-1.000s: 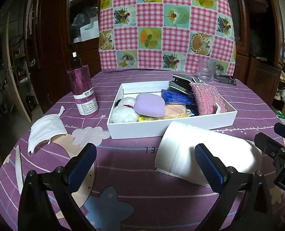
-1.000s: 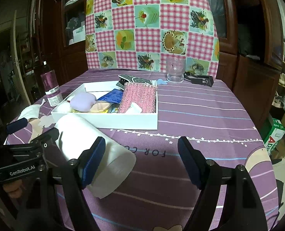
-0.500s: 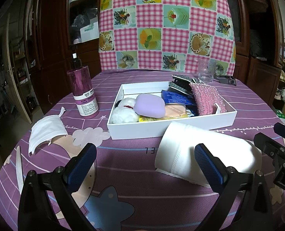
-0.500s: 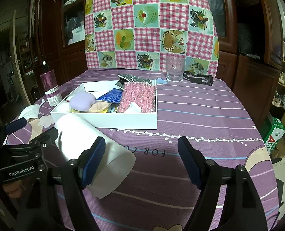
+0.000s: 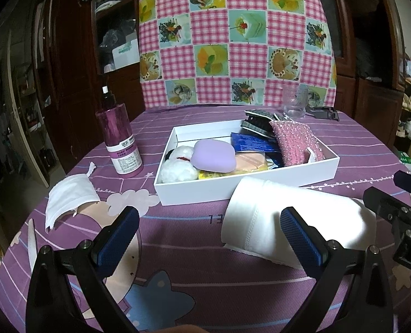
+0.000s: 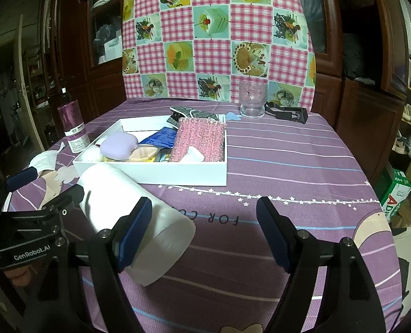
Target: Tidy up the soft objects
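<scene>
Left wrist view. The left gripper [image 5: 209, 229] sits in the lower part of the frame with its 2 blue pads spread wide and nothing between them; only purple tablecloth [image 5: 177, 249] shows in the gap. The rolled white cloth [image 5: 294, 222] lies on its side at centre right, just in front of the white box [image 5: 233, 188] and partly behind the right-hand pad. Whether that pad touches it cannot be told. A white face mask [image 5: 69, 197] lies loose at centre left, near the pink bottle [image 5: 119, 141]. Inside the box are a lilac pad [image 5: 213, 156], a white fluffy ball [image 5: 177, 168], a blue packet [image 5: 249, 143] and a pink scrubber [image 5: 294, 144].

Right wrist view. The right gripper [image 6: 204, 231] occupies the lower centre, jaws wide apart and empty. The rolled cloth runs from centre left to lower centre, passing behind the left-hand pad. A glass [image 6: 252, 100] and a black clip [image 6: 287, 112] stand at upper centre, beyond the box.

Change. Compared with the views 1 second and half a second earlier, nothing has shifted: both grippers are at the same place with the same spread, and the cloth, mask and box contents lie as before. This pause suggests a moment between steps. Judged from the layout, 2 soft items remain outside the box, the rolled cloth and the mask, so the sorting looks well advanced but unfinished; the cloth, nearest both grippers, seems the likely next pick.
</scene>
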